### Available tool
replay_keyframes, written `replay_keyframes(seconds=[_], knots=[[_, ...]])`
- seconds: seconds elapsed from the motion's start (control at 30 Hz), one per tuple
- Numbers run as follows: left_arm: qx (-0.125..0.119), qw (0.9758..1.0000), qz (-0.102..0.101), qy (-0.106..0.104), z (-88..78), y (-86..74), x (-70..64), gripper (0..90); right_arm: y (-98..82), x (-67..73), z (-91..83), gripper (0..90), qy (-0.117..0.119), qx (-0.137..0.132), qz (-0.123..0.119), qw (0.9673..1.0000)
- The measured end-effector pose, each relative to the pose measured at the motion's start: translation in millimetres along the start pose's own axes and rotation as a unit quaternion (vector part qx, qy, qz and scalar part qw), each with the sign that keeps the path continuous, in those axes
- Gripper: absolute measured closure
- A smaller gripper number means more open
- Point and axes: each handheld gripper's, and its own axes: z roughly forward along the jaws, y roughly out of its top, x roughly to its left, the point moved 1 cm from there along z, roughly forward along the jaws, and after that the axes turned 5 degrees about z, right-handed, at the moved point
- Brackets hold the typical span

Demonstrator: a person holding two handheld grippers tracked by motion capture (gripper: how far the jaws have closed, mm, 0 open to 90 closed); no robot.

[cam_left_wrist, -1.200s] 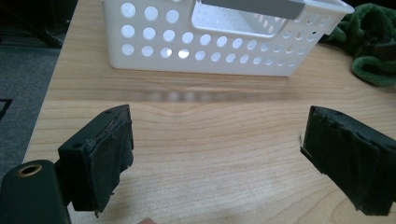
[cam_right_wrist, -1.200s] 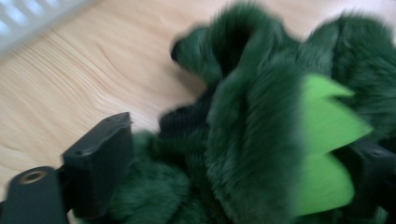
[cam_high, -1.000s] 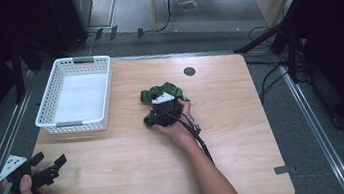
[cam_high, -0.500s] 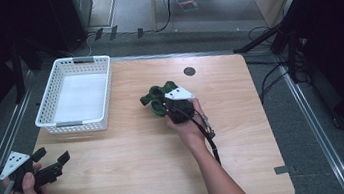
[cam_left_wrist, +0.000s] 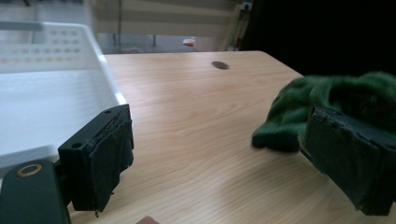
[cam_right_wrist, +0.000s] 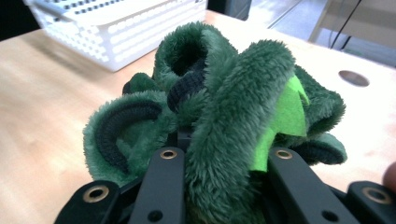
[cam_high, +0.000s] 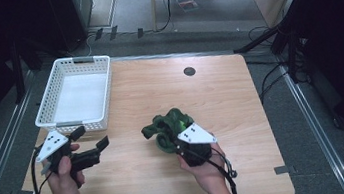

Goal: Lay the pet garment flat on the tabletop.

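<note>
A dark green plush toy [cam_high: 168, 127] with black trim and a light green patch hangs bunched above the near middle of the wooden table [cam_high: 241, 98]. My right gripper [cam_high: 172, 143] is shut on the plush toy [cam_right_wrist: 224, 107], its jaws having just closed into the fur; the fingertips are buried. In the right gripper view the right gripper [cam_right_wrist: 228, 186] has fur squeezed between both black jaws. My left gripper [cam_high: 90, 139] is open over the table's near left, pointing toward the toy. The left gripper [cam_left_wrist: 224, 158] has nothing between its pads, and the plush toy [cam_left_wrist: 327, 95] lies beyond its right jaw.
A white plastic basket [cam_high: 51, 122] with nothing in it stands at the table's far left, close to the left gripper; the basket [cam_left_wrist: 42, 70] and basket [cam_right_wrist: 116, 28] appear in both gripper views. A small dark hole [cam_high: 189, 71] marks the table's far middle.
The right gripper closed on the plush toy and carried it up and toward the near edge. The left gripper moved up and to the right, in over the table.
</note>
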Motion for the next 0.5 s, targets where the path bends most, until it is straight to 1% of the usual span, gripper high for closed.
replay_keyframes(seconds=[0.07,0.1,0.13,0.17,0.2,0.23,0.27,0.3,0.37,0.4,0.43,0.47,0.5], knots=[[0.006,0.9999,0.008,-0.014,8.1,-2.3,-9.7,8.7,-13.0,8.8,-3.5,75.5,-0.005,0.002,-0.006,1.0],[0.01,0.9997,0.012,-0.02,11.5,-4.6,-12.4,8.7,-19.9,11.5,-3.1,73.0,-0.006,0.004,-0.003,1.0],[0.01,0.9997,0.012,-0.02,11.5,-4.6,-12.4,8.7,-24.7,12.6,-1.8,67.5,-0.003,0.006,0.002,1.0],[0.019,0.9993,0.014,-0.029,17.8,-9.6,-16.6,8.7,-31.4,12.6,1.0,57.1,0.017,0.014,0.007,0.9997],[0.039,0.9983,0.02,-0.039,27.3,-18.4,-22.0,8.7,-34.6,12.2,2.3,44.8,0.036,0.026,0.014,0.9989],[0.044,0.9979,0.023,-0.041,30.4,-22.6,-23.7,8.7,-35.8,11.8,0.9,34.6,0.054,0.04,0.022,0.9975],[0.044,0.9979,0.023,-0.041,30.4,-22.6,-23.7,8.7,-35.2,11.0,-3.5,30.2,0.06,0.04,0.021,0.9971],[0.054,0.9971,0.02,-0.049,35.0,-30.3,-25.2,8.7,-33.4,10.1,-11.0,29.9,0.063,0.032,0.021,0.9973],[0.063,0.9962,0.02,-0.057,40.0,-37.1,-26.3,8.8,-28.1,5.8,-28.1,29.4,0.068,0.007,0.027,0.9973],[0.063,0.9962,0.02,-0.057,40.0,-37.1,-26.3,8.8,-28.1,5.8,-28.1,29.4,0.068,0.007,0.027,0.9973],[0.075,0.9944,0.025,-0.07,46.4,-44.1,-28.0,9.0,-26.9,0.7,-41.1,30.1,0.064,-0.005,0.025,0.9976],[0.075,0.9944,0.025,-0.07,46.4,-44.1,-28.0,9.0,-28.2,0.1,-42.6,30.0,0.069,-0.003,0.025,0.9973],[0.083,0.9934,0.027,-0.074,49.9,-47.7,-28.9,9.1,-31.1,0.3,-42.3,29.6,0.079,0.002,0.024,0.9966]])
